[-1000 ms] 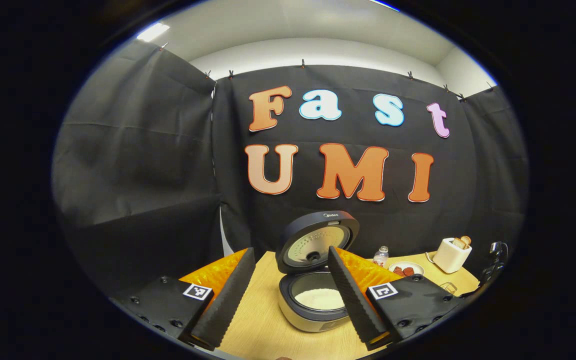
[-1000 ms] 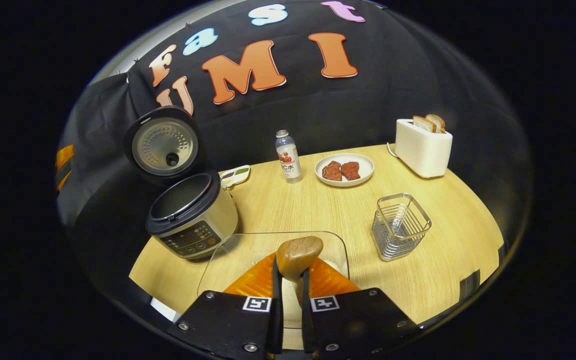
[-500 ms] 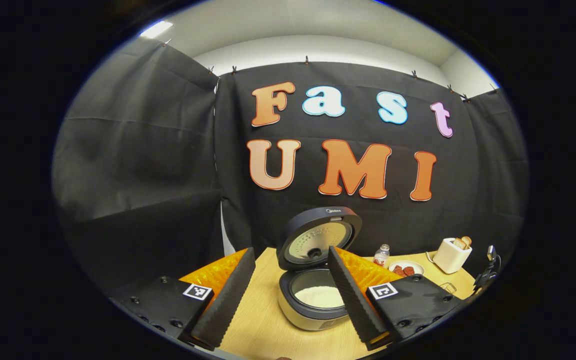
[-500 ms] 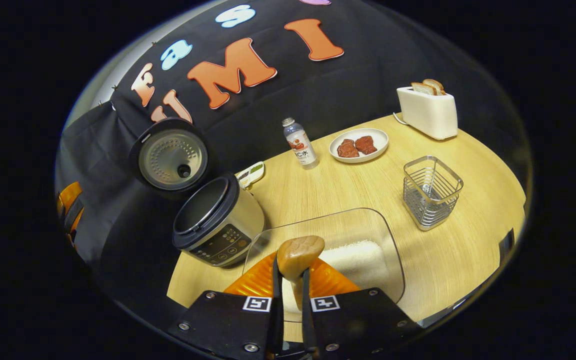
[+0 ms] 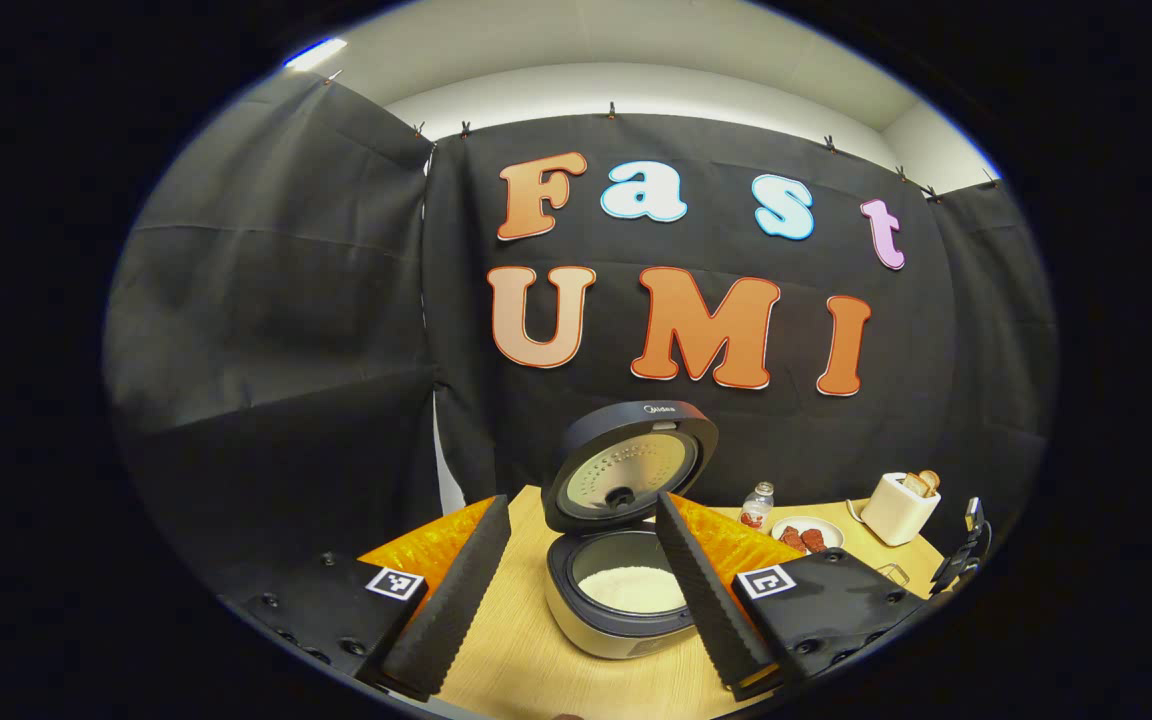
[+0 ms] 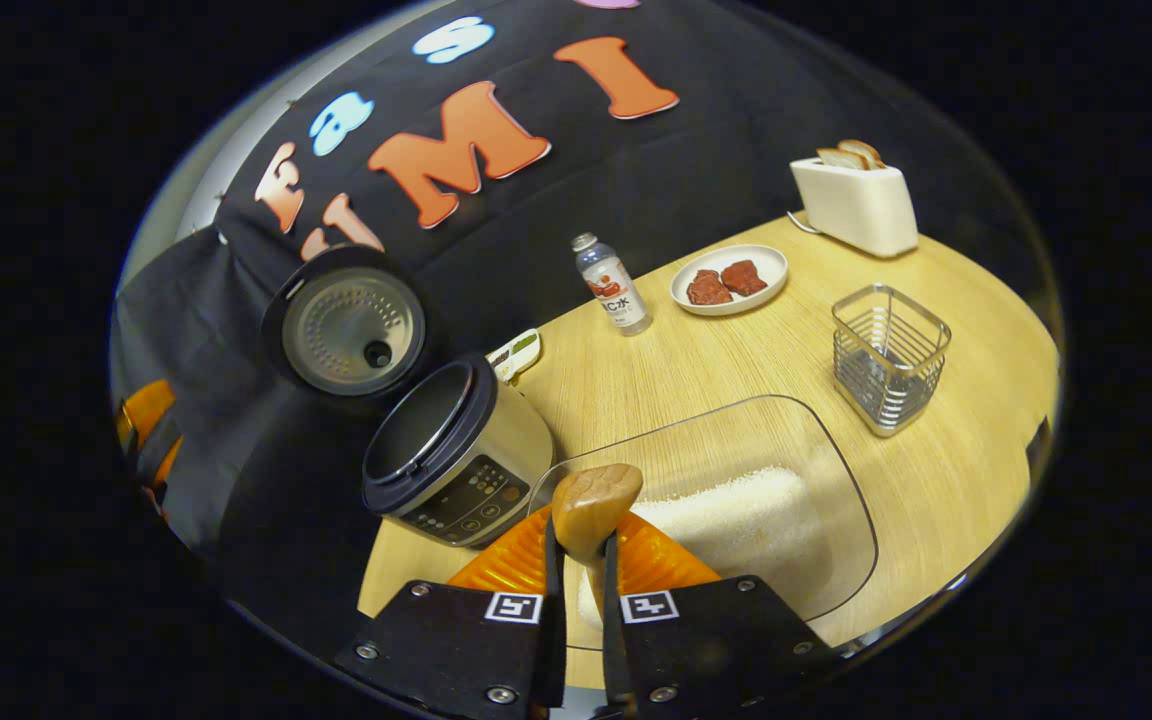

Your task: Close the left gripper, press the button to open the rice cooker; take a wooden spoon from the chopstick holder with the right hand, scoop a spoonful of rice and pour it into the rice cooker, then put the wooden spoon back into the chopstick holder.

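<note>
Near the left edge of the wooden table (image 6: 736, 370), the rice cooker (image 6: 456, 455) stands with its lid (image 6: 351, 325) tipped up and white rice (image 5: 631, 588) in its pot. Above the clear tray of rice (image 6: 726, 505), the right gripper (image 6: 581, 590) has its 2 fingers clamped on the wooden spoon (image 6: 594, 500), whose bowl points forward. Farther right stands the wire chopstick holder (image 6: 889, 355), well apart from the spoon, while the left gripper (image 5: 581, 590) hangs with its fingers spread wide before the cooker.

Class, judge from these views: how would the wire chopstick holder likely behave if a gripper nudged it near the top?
The chopstick holder looks like thin open wire and stands empty, so probably light. It is taller than wide, so a high nudge may tip it. On the smooth table it might slide instead.
</note>
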The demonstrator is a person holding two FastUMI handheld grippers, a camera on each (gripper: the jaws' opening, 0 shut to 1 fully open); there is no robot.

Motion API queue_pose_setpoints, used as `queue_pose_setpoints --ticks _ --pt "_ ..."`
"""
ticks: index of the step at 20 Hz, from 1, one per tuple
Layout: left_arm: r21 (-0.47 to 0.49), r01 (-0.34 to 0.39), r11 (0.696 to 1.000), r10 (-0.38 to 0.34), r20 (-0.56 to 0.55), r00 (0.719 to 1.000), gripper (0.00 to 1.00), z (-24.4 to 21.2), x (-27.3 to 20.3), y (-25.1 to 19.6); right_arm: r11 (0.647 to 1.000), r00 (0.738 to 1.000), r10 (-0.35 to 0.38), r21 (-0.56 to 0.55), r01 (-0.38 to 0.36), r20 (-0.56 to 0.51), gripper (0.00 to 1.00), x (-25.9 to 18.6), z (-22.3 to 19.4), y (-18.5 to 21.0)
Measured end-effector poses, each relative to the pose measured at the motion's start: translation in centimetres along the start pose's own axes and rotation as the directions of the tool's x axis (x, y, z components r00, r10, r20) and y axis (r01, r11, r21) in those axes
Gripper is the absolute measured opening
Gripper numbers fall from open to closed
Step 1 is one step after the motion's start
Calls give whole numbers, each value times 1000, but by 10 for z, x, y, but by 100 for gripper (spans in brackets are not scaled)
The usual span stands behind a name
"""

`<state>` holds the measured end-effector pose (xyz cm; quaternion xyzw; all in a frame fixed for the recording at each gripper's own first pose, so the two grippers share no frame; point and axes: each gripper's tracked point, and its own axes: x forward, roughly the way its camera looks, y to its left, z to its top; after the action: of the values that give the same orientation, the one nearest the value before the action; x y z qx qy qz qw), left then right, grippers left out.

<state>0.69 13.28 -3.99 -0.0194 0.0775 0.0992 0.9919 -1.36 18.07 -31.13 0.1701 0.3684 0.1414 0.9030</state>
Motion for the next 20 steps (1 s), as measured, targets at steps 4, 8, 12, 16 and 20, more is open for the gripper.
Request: queue_pose_setpoints --ticks 4,8,12,16,20 --pt "-16 4 1000 -4 -3 1000 100 -1 1 -1 963 999 2 269 8 -37 14 4 2 -26" --pt "-22 5 1000 -5 -2 1000 100 0 2 -1 897 999 26 442 -10 -30 14 -3 7 -41" --pt "-43 12 999 -12 7 1000 98 5 3 -2 853 1000 26 522 -29 13 14 -14 20 -51" --pt "-39 22 999 -22 12 1000 100 7 4 -7 835 999 26 548 -47 45 14 -24 36 -57" --pt "-27 30 999 -30 13 999 97 7 2 -11 816 997 32 574 -65 67 14 -26 50 -55"
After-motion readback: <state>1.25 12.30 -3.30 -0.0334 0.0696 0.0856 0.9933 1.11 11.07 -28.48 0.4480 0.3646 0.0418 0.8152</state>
